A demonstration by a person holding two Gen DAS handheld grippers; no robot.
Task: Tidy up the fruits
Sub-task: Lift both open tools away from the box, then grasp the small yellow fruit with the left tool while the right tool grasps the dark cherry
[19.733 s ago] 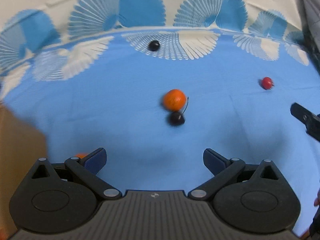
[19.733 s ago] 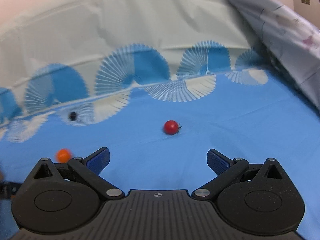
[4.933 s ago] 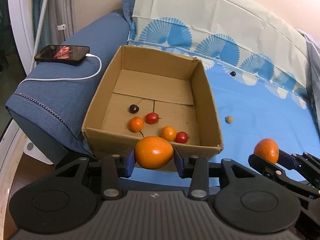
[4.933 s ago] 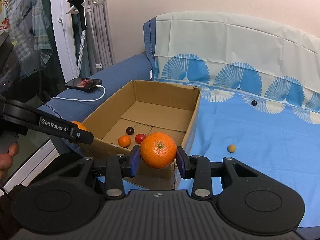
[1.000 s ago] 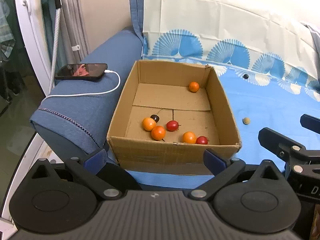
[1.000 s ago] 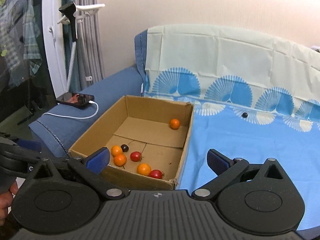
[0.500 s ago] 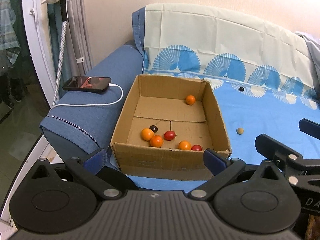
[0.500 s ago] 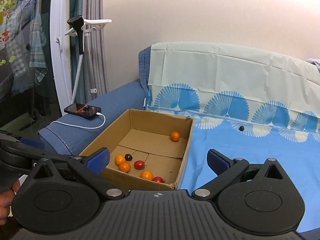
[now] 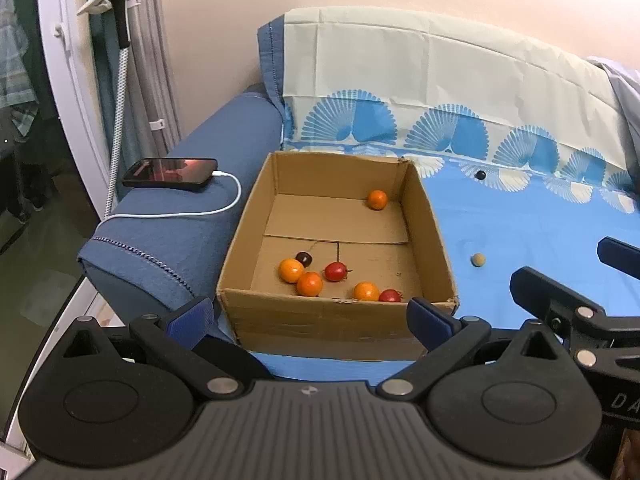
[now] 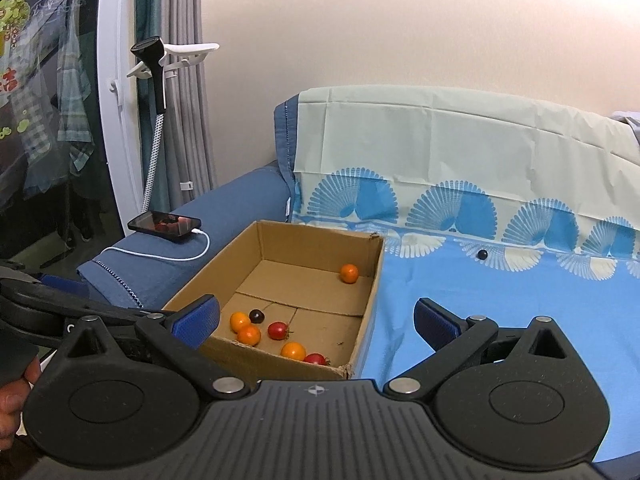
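Both the left gripper (image 9: 310, 318) and right gripper (image 10: 316, 322) were held spread and empty, the fruits (image 9: 309, 284) lying beyond the fingers (image 9: 191, 317) in the cardboard box (image 9: 332, 326).

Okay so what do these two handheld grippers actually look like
Both match: the left gripper and right gripper have matte black plastic bodies with ribbed tops, round side discs, silver pivot pins, black linkage arms and blue finger pads. The right one, seen from the left camera, carries partial white lettering.

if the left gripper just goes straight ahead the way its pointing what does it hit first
Most likely the near wall of the cardboard box, which sits straight ahead between the open fingers of the left gripper. Depth is hard to judge in this fisheye view.
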